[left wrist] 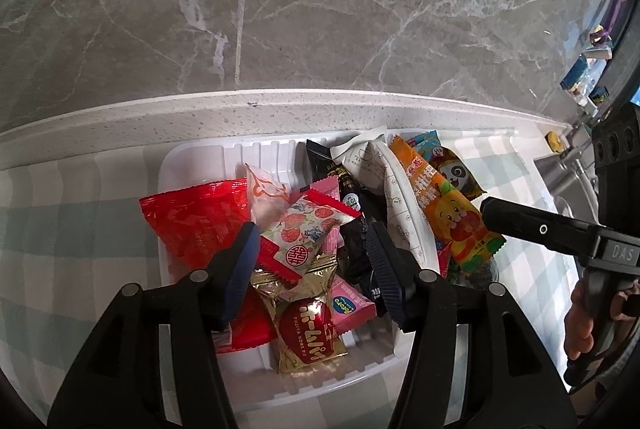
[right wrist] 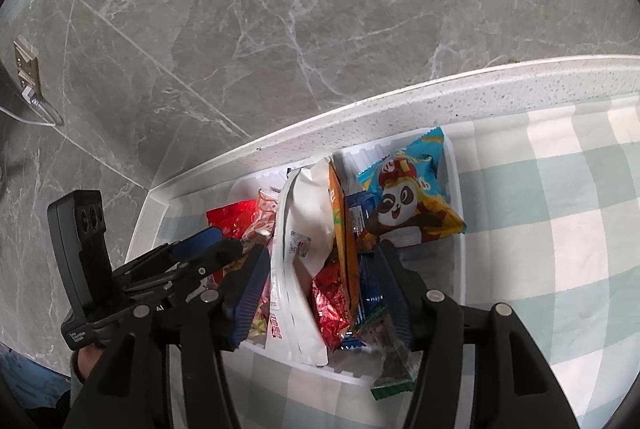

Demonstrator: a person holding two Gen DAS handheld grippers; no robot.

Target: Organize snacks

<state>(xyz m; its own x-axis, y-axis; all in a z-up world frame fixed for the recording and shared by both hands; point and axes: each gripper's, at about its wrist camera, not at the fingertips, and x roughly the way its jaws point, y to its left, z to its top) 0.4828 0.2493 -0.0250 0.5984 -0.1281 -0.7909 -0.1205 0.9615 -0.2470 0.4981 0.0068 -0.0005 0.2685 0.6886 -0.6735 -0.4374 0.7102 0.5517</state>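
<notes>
A white plastic tray (left wrist: pixel 192 153) on the checked cloth holds several snack packets. My left gripper (left wrist: pixel 312 269) stands open over its left half, astride a strawberry-print packet (left wrist: pixel 304 229) and a gold packet with a red pie (left wrist: pixel 306 329); a red packet (left wrist: pixel 196 225) lies outside its left finger. My right gripper (right wrist: pixel 322 293) stands open over the right half, with a white pouch (right wrist: pixel 304 229), an orange packet (right wrist: pixel 344 229) and a red foil packet (right wrist: pixel 332 293) between its fingers. A blue panda packet (right wrist: pixel 404 197) lies beyond at the tray's far right corner.
The tray (right wrist: pixel 460 229) sits close to the speckled counter upstand (left wrist: pixel 280 109) below a grey marble wall. A metal sink (left wrist: pixel 560 181) lies to the right. A wall socket with a plug (right wrist: pixel 28 69) is at the far left. Checked cloth (right wrist: pixel 560 229) spreads right of the tray.
</notes>
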